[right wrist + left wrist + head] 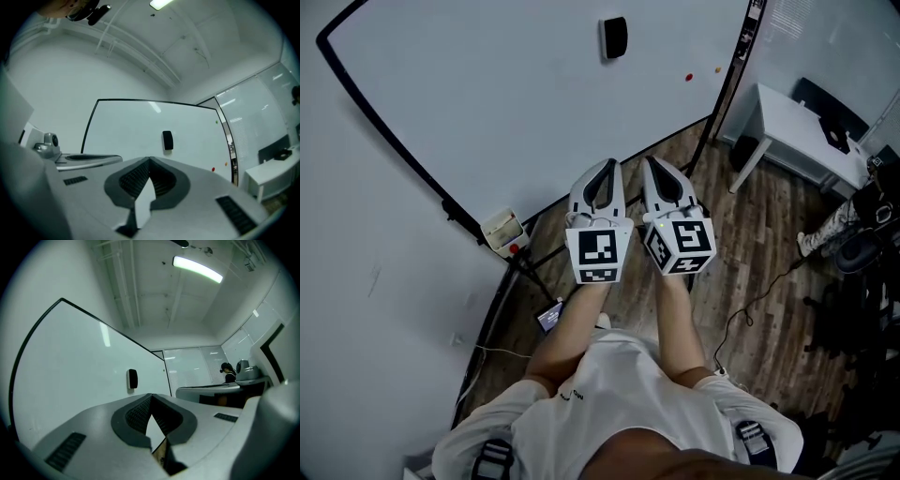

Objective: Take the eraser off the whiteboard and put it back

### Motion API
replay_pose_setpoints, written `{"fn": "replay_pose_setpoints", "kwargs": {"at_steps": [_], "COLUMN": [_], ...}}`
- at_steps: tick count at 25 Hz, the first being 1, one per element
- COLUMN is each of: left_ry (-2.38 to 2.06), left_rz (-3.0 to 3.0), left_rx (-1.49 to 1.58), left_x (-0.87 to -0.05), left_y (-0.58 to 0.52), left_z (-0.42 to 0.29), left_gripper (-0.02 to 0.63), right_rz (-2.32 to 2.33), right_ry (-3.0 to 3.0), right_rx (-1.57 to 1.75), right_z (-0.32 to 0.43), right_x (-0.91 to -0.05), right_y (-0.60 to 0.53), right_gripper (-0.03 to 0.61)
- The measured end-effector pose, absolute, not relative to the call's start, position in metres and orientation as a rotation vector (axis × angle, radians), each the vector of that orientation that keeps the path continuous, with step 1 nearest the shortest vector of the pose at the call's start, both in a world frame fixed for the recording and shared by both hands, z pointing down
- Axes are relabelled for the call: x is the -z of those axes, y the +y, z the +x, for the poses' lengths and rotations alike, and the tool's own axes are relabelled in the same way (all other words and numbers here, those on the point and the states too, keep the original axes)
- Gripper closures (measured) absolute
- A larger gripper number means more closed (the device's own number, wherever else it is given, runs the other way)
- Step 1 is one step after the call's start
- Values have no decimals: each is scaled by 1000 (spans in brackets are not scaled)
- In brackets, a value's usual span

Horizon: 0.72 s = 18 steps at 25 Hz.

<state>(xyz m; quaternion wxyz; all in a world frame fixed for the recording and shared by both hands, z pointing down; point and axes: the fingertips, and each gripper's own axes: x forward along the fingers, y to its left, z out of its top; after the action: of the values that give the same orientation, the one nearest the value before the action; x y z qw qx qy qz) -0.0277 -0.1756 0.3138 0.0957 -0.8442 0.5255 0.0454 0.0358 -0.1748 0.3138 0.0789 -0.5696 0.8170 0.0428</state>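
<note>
1 whiteboard [516, 94], 1 eraser [614, 37], 3 magnets [213, 169], 1 table [787, 122], 2 claws [607, 167] [651, 164]

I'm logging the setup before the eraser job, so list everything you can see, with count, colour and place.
whiteboard: one, white with black frame, ahead of the person
eraser: one, black, stuck on the whiteboard's face
small dots: two, red and orange, near the whiteboard's right edge
box: one, white with a red part, at the whiteboard's lower left frame
table: one, white, right of the whiteboard
cable: one, black, on the floor, brown wood
left gripper: white, shut, empty, pointing at the whiteboard
right gripper: white, shut, empty, beside the left
</note>
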Motion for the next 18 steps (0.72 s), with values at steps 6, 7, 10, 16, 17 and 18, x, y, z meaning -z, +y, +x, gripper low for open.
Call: {"fn": "replay_pose_setpoints", "kwargs": {"at_steps": [6, 7, 10, 16, 17, 18], "left_ry": [1533, 1525, 1517, 1527, 1534, 1543], "left_rz": [-2507, -2507, -2523, -2538, -2532, -2523], "left_rx": [-154, -162, -171, -195, -203, -210], "left_x": [-308, -309, -315, -315, -313, -311], "left_y": [-226, -232, -247, -258, -259, -261], "left_z": [-41, -43, -46, -34, -32, -31], "left_gripper": [612, 612, 612, 612, 612, 612], "right_rz": [-1730, -1728, -1744, -1734, -1731, -1726], "right_ry": [2409, 2407, 2413, 2455, 2458, 2462], "right_rx": [-129, -125, -119, -111, -118, -125], "right_z": [32, 30, 27, 34, 37, 39], "right_x": [-305, -305, -312, -312, -309, -306], "right_y": [-225, -231, -243, -255, -256, -258], "right_gripper": [566, 566, 566, 566, 566, 566]}}
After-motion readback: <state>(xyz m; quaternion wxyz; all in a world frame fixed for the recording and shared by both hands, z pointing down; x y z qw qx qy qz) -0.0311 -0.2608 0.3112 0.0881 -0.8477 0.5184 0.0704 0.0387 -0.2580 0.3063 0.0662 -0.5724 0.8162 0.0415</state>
